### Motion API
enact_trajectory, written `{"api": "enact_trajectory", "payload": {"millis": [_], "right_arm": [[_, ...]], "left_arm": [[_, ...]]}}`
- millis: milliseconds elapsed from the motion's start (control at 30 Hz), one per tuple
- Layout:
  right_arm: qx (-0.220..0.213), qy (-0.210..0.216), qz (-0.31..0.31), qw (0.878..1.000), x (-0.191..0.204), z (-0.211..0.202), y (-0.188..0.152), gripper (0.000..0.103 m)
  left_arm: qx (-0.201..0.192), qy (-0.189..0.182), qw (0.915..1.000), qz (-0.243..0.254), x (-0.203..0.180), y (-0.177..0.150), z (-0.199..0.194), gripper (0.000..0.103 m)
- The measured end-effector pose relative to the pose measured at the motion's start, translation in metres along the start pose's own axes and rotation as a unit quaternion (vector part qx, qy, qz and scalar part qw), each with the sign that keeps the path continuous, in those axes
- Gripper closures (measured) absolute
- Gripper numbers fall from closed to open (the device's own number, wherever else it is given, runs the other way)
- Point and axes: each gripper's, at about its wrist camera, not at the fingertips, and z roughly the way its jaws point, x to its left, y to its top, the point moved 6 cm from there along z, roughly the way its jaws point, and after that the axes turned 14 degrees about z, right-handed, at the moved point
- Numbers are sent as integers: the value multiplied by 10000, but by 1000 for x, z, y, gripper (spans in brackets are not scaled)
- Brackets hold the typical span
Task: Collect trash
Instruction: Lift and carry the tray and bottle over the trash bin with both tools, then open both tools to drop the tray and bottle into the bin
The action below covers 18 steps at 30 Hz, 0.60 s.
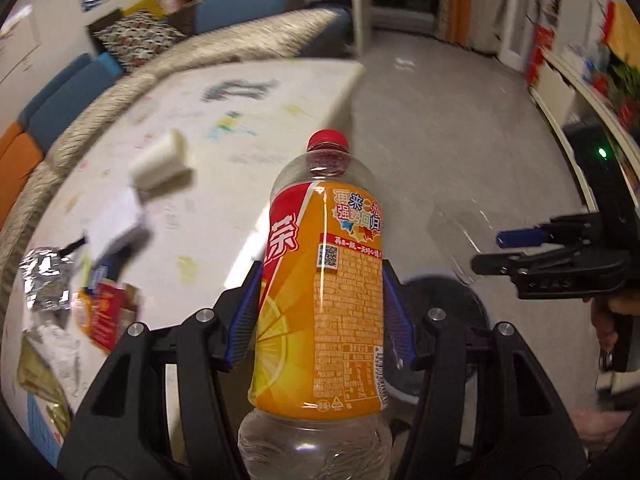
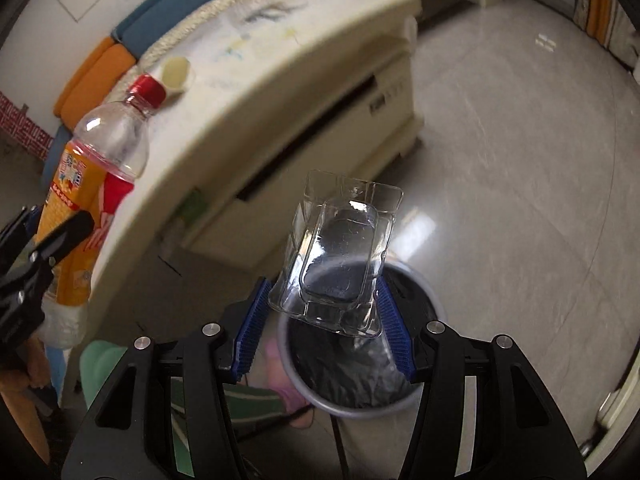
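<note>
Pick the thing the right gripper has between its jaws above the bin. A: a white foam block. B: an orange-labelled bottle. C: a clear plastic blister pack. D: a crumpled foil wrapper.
C: the right gripper has its blue jaws closed on a clear plastic blister pack, right over the black-lined bin.

Right gripper (image 2: 322, 312) fingers (image 2: 394, 332) clamp clear plastic blister tray (image 2: 340, 248) above black-lined trash bin (image 2: 360, 376); left gripper (image 2: 36, 256) holds orange-labelled bottle (image 2: 92, 188) beside desk (image 2: 280, 92).

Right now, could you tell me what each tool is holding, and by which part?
The left tool grips the bottle around its labelled middle; the right tool holds the clear plastic blister tray by its lower side edges.
</note>
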Motion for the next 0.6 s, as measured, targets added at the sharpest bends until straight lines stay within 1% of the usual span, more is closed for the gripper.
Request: {"api": "enact_trajectory", "payload": {"millis": [67, 167, 267, 400, 600], "right_arm": [[187, -41, 93, 9998, -12, 15, -12, 48], [482, -124, 248, 9985, -30, 38, -26, 48], [754, -158, 348, 9964, -41, 58, -39, 48], [1046, -204, 405, 9935, -52, 83, -51, 48], [1461, -199, 807, 9858, -74, 117, -68, 47]], "left_arm": [[211, -174, 9993, 265, -19, -1, 19, 49], [552, -438, 9957, 602, -43, -10, 46, 49], [883, -799, 9893, 841, -65, -19, 69, 49], [1244, -1210, 9778, 1171, -96, -32, 96, 49], [1772, -1364, 9630, 1505, -126, -53, 138, 49]]}}
